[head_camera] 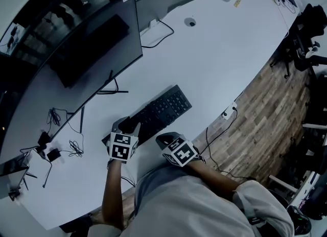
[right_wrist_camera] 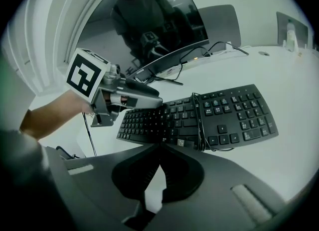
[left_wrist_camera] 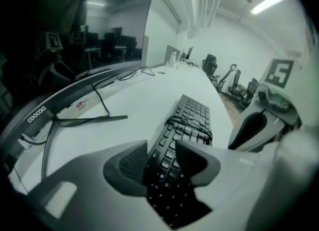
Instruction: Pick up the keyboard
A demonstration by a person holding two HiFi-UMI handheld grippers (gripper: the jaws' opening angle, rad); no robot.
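The black keyboard (head_camera: 164,108) lies slantwise on the white desk (head_camera: 230,52), with its own cable wound round its middle (right_wrist_camera: 199,120). My left gripper (head_camera: 129,126) is shut on the keyboard's left end. In the left gripper view the keys (left_wrist_camera: 192,118) run away between the jaws of the left gripper (left_wrist_camera: 162,146). The right gripper view shows one finger of the left gripper (right_wrist_camera: 149,98) lying over the keys. My right gripper (head_camera: 164,140) is shut, its tips (right_wrist_camera: 159,146) together at the keyboard's near edge beside the USB plug (right_wrist_camera: 182,143).
A large dark monitor (head_camera: 97,37) stands behind the keyboard on a thin wire stand (head_camera: 110,91). Loose cables and adapters (head_camera: 59,146) lie at the left. A power cord (head_camera: 225,121) hangs over the desk's front edge. Office chairs (head_camera: 306,31) stand at the far right.
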